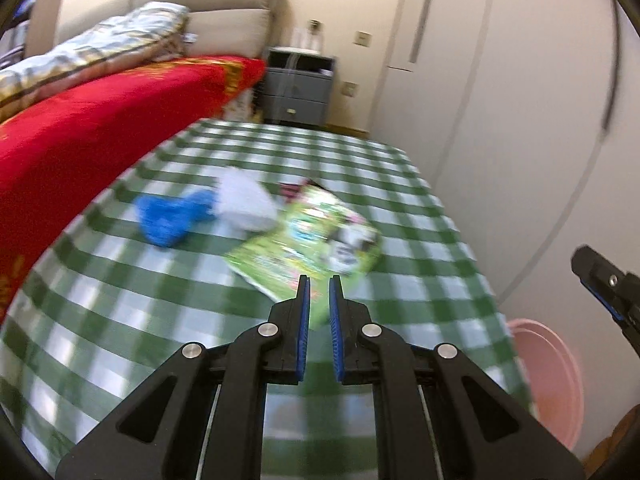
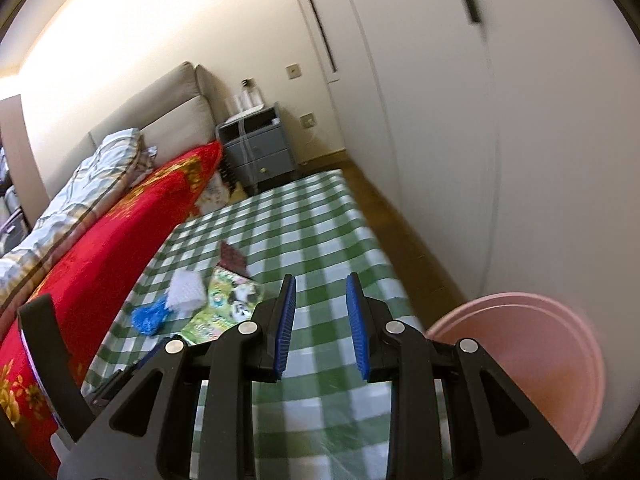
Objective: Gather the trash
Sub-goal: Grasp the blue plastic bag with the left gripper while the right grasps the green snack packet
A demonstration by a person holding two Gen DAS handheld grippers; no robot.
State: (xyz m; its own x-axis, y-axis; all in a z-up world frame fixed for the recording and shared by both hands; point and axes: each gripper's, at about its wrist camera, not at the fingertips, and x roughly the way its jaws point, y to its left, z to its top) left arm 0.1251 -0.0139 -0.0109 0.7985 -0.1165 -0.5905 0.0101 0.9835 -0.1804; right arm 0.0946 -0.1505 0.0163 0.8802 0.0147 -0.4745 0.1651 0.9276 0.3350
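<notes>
Green glossy snack wrapper lay flat on the checked tablecloth beside a blue crumpled bag; it looked light and slippery, best pinched at its near edge. My left gripper hung nearly closed, empty; my right gripper stood partly open, empty.

No legible text

The green printed wrapper carries blurred print; nothing on it can be read in either view.

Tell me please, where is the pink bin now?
The pink bin stands on the floor off the right edge of the green checked table, near the white wardrobe. It shows low on the right in both wrist views.
</notes>
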